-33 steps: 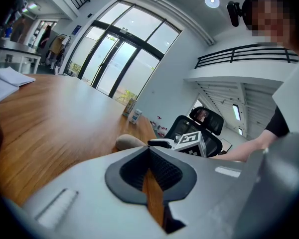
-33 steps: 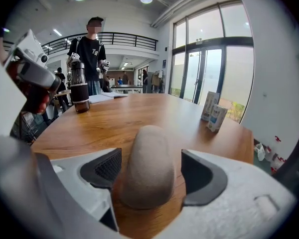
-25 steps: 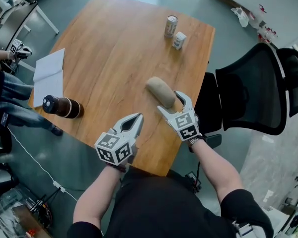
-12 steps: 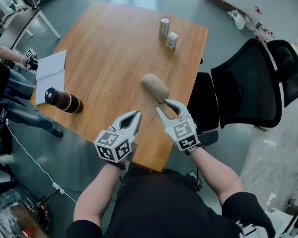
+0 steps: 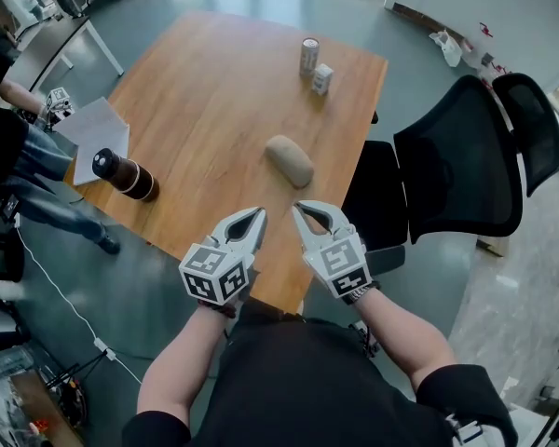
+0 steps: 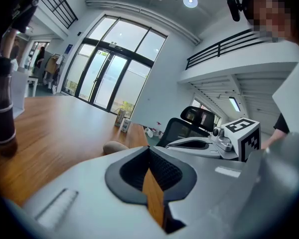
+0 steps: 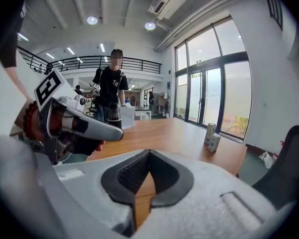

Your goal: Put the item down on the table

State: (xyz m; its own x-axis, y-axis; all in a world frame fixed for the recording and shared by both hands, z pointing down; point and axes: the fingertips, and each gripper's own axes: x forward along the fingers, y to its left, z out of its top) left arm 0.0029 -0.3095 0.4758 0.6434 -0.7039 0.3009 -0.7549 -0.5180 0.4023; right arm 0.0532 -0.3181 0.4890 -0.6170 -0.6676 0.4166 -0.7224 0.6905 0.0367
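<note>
1. Task status. The item (image 5: 290, 160) lies flat on the counter (image 5: 205, 91), near the middle of its right half, with nothing touching it. Judged from this, the put-down is complete and no step appears left.

2. Tongs. The left tongs (image 5: 254, 220) are closed and empty. The jaws of the right tongs (image 5: 309, 214) have just been closing. They now meet with nothing between them. Both sit over the near counter edge, clear of the item.

3. Materials and shapes.
- Item: an oblong body with rounded ends and a matte tan surface. Its material cannot be determined.
- Counter: warm brown wood grain with rounded corners.
- Tongs: pale grey moulded shells with dark ribbed pads.
- Far right: a metallic can (image 5: 309, 56) beside a small white carton (image 5: 322, 78).
- Left edge: an upright dark bottle (image 5: 123, 174).
</note>
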